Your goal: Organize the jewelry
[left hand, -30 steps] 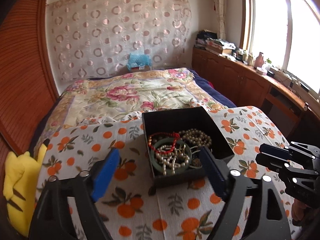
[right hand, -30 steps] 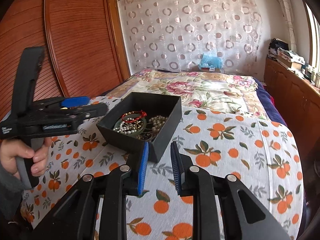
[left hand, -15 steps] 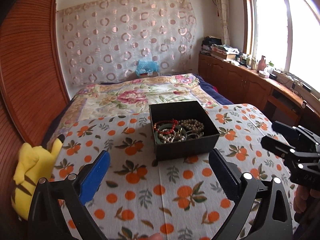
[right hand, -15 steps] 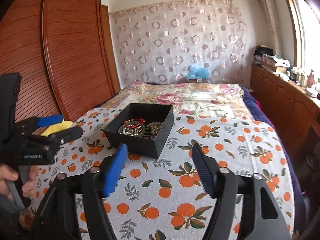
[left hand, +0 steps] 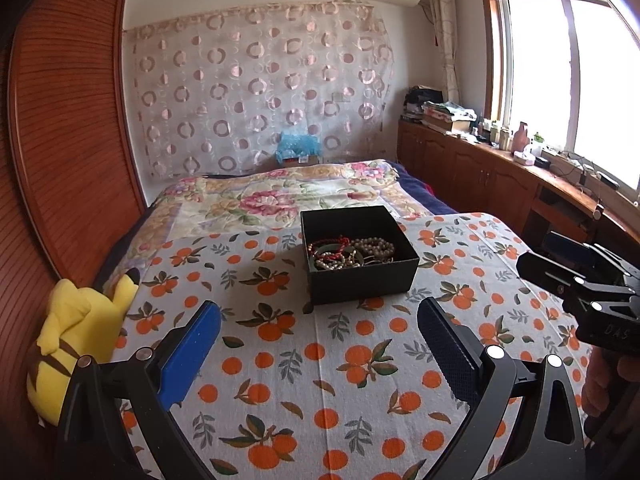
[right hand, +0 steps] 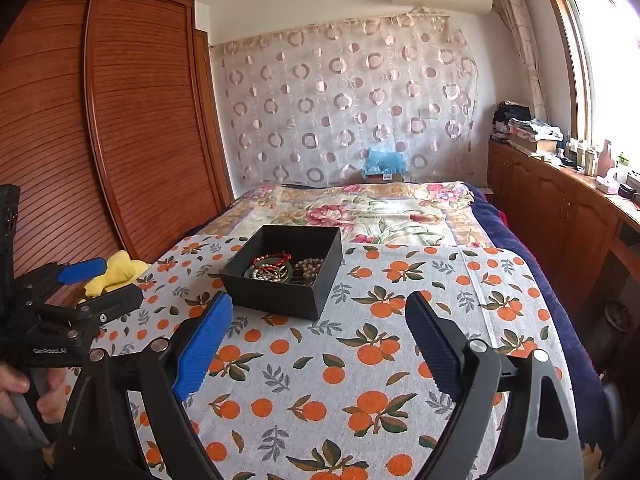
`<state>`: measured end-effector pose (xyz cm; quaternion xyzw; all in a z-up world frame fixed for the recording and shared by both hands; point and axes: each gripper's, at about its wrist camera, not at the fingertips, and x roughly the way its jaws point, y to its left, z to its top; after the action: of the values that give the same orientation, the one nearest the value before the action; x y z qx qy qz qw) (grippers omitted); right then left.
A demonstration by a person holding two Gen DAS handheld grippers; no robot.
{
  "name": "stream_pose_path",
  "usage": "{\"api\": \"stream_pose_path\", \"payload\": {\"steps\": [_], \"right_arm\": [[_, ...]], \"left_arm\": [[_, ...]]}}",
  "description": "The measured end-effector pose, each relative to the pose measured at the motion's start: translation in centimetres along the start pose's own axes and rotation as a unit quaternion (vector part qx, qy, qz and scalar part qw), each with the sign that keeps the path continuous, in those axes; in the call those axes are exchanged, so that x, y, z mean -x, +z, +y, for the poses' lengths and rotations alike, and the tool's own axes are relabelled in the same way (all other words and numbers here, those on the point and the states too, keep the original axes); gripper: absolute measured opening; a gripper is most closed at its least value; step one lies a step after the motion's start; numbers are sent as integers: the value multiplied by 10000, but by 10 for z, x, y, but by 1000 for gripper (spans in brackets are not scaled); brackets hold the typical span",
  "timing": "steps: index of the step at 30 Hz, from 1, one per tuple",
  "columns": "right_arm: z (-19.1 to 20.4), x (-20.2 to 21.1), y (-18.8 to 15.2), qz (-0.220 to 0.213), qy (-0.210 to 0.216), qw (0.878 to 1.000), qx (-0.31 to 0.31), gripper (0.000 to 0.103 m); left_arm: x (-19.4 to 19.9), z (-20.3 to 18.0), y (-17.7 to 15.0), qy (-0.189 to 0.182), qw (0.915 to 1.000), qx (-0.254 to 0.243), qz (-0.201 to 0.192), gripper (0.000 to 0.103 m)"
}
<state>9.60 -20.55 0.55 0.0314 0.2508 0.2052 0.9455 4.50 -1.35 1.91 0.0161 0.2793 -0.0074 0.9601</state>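
Box (left hand: 359,256) of jewelry (left hand: 348,252) on the bed (left hand: 280,380), ahead of both tongs and apart from them. Left tongs (left hand: 318,336) wide open, empty, box ahead and slightly right. Right tongs (right hand: 320,332) opening, empty, box ahead-left. Neither is clearly nearer.

A box (left hand: 362,276) sits on a patterned cloth (left hand: 320,364) spread over the near end of a bed (left hand: 280,196), with bracelets and bead strings (left hand: 348,252) lying inside it. A plush toy (left hand: 76,332) rests at the cloth's left edge, against a wardrobe (right hand: 132,120). Cabinets (left hand: 480,172) run along the right wall, a curtain (left hand: 256,96) hangs behind the bed's far end.
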Motion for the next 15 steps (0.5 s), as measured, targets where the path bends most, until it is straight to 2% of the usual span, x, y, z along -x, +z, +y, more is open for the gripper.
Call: {"api": "stream_pose_path", "payload": {"steps": [15], "right_arm": [[4, 2, -1, -5, -87, 10000, 21, 90]], "left_arm": [[4, 0, 2, 23, 10000, 22, -58, 95]]}}
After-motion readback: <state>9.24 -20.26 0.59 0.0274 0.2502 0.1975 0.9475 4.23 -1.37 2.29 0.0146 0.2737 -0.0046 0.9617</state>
